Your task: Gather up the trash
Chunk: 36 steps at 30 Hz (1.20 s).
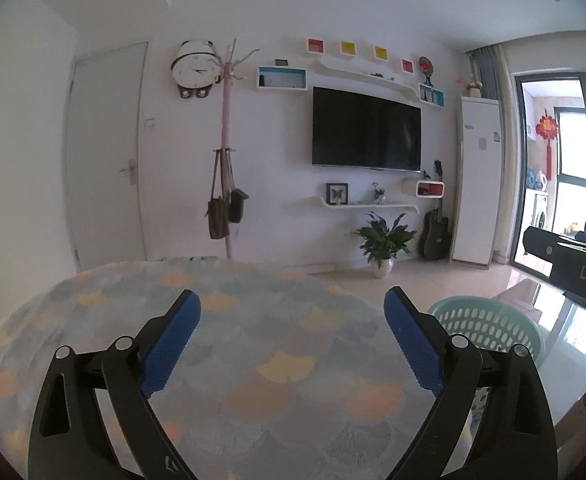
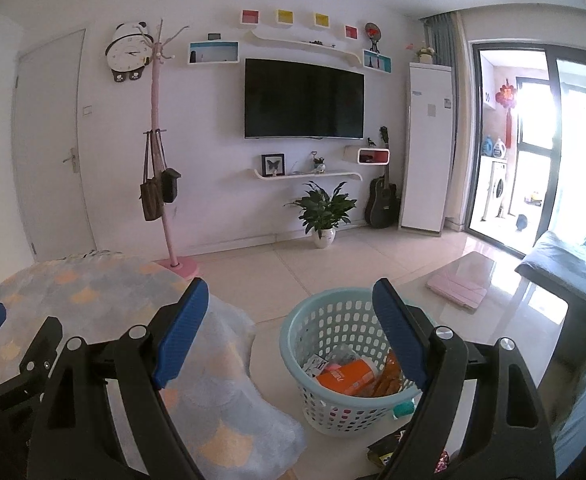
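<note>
Both jaws gape, gripping nothing.
Left gripper (image 1: pixel 292 340) over blanket (image 1: pixel 253 360); right gripper (image 2: pixel 291 334) beside basket (image 2: pixel 313 320), ready to drop wrappers (image 2: pixel 347 376) in.

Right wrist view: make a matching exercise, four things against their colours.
Things:
1. basket
2. orange packet
3. coat stand base
4. guitar

Colours:
A. black
B. pink
C. pale green
D. orange

Pairs: 1-C, 2-D, 3-B, 4-A
</note>
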{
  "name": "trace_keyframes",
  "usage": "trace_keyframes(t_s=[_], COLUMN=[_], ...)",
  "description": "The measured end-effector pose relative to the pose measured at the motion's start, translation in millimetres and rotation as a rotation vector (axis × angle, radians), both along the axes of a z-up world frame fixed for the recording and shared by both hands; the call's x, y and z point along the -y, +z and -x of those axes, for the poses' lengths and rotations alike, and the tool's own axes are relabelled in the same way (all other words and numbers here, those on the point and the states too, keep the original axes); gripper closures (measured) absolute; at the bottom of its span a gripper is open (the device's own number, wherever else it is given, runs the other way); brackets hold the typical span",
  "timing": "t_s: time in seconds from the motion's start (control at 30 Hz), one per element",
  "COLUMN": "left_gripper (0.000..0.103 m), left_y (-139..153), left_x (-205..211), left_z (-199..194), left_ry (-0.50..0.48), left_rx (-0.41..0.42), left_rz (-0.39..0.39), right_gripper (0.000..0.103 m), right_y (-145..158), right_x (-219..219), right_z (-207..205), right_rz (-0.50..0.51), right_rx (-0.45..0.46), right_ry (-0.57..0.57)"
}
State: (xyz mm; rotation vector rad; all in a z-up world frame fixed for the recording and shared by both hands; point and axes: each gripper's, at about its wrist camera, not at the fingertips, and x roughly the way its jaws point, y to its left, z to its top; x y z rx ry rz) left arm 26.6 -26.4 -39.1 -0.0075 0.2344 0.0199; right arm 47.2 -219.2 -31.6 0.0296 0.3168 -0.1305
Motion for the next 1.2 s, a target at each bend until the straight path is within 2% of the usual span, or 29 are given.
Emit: trace_keyframes(t_s=[0.07, 0.67, 1.2], left_gripper=[0.009, 0.009, 0.009], left_y=[-0.1, -0.7, -4.5], left_x=[-0.7, -6.5, -3.0], left_z=[-0.4, -3.4, 1.3], left_ry=[-0.007, -0.014, 0.001], left_rx=[-0.005, -0.025, -0.03], left_rz=[0.007, 0.064, 0.07], right_gripper=[0.023, 0.023, 0.023], right_y=[-1.3, -5.2, -6.5], right_x=[2.7, 2.5, 2.4], right_z=[0.3, -5.1, -6.3], right_rz=[-0.002, -0.012, -0.018], right_rx=[-0.005, -0.03, -0.039], right_ry=[0.004, 0.008, 0.014])
